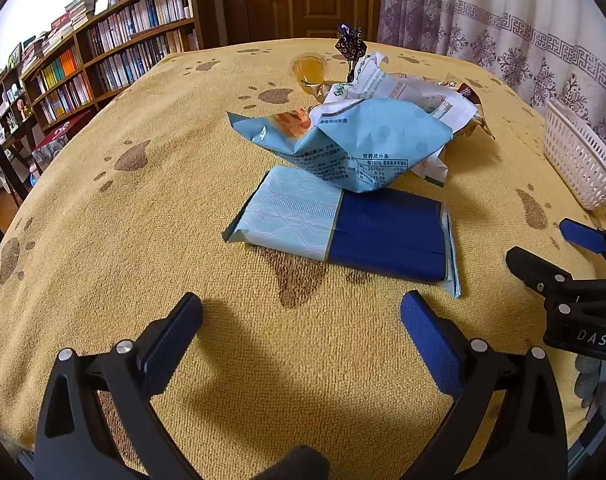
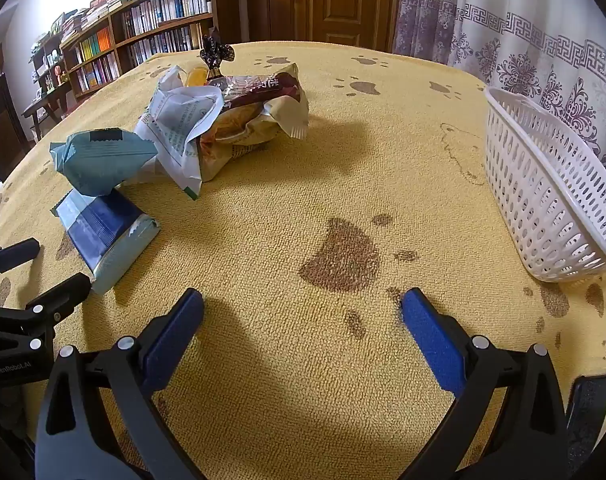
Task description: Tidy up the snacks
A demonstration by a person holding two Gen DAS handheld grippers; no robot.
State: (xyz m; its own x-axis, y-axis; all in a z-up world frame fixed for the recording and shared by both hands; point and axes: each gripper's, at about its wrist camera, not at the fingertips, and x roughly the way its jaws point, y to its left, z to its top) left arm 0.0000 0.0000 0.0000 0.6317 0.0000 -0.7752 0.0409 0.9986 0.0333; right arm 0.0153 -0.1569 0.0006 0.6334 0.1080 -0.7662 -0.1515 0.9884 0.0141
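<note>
While the snack pile (image 1: 367, 128) lies heaped on the table (image 1: 143, 240) and the white basket (image 2: 551, 200) looks empty — nothing sorted yet — left gripper (image 1: 301, 312) and right gripper (image 2: 303, 308) gape wide, holding nothing.

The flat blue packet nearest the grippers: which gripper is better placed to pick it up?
Probably the left gripper: the flat blue packet lies straight before its open jaws; the right gripper faces bare cloth.

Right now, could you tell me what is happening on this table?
A person holds two grippers over a yellow paw-print tablecloth; the left gripper and right gripper are both open and empty. A pile of snack packets, with a light blue bag on top and a dark blue packet in front, lies untouched. The white plastic basket stands off to the right.
</note>
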